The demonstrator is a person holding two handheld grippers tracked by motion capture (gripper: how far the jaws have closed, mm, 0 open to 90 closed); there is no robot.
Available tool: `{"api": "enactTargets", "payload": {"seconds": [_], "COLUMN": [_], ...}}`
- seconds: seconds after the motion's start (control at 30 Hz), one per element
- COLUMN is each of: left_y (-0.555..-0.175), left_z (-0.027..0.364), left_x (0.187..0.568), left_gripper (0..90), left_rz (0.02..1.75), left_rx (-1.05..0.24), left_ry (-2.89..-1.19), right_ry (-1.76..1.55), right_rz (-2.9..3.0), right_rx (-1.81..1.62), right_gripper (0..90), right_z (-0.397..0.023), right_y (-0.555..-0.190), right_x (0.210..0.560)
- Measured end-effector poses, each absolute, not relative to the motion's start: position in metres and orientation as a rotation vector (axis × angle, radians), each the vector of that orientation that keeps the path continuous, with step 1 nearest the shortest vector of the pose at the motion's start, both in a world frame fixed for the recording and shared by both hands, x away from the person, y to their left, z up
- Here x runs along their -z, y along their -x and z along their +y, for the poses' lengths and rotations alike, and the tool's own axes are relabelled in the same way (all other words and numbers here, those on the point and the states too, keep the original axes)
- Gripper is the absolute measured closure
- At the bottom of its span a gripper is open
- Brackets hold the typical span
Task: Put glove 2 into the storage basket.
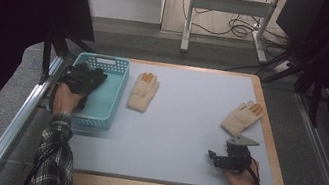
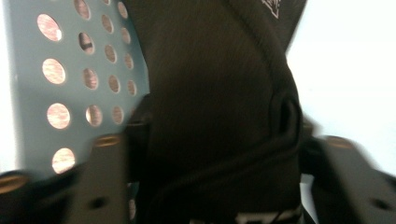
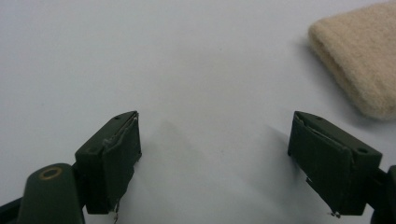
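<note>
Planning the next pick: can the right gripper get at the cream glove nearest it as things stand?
Probably yes: the right gripper has open jaws, and bare mat lies between it and the cream glove just ahead; nothing stands in the way.

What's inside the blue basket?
A black glove lies in the basket, between the left gripper jaws. The hand and gripper cover part of the basket floor, hiding anything beneath.

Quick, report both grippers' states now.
Left gripper: jaws apart around a black fabric glove over the teal perforated basket.
Right gripper: open, empty.
</note>
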State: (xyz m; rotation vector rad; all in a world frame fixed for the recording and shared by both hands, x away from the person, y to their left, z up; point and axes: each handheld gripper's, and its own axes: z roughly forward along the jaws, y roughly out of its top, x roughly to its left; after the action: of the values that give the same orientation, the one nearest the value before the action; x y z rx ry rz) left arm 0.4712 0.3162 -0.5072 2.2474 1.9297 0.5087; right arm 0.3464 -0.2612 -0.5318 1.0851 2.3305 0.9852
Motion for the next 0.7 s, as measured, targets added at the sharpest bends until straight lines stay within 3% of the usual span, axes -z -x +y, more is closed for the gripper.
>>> {"api": "enactTargets", "payload": {"seconds": [0.1, 0.23, 0.7], "left_y": [-0.471, -0.467, -0.443], "left_z": [0.316, 0.316, 0.316], "left_x": [0.503, 0.490, 0.453], "left_gripper": [21.4, 10.0, 2.5], "left_rz": [1.907, 1.876, 1.640], "left_rx": [-0.470, -0.439, -0.380], "left_ry": [-2.261, -2.254, -2.011], "right_ry": [-1.086, -1.086, -1.086], "right_rz": [2.330, 2.330, 2.330], "right_rx": [-0.985, -0.984, -0.984], "right_gripper": [16.7, 16.7, 16.7], "right_z": [-0.261, -0.261, -0.261], "right_y": [-0.346, -0.346, -0.346], "right_x": [0.532, 0.532, 0.532]}}
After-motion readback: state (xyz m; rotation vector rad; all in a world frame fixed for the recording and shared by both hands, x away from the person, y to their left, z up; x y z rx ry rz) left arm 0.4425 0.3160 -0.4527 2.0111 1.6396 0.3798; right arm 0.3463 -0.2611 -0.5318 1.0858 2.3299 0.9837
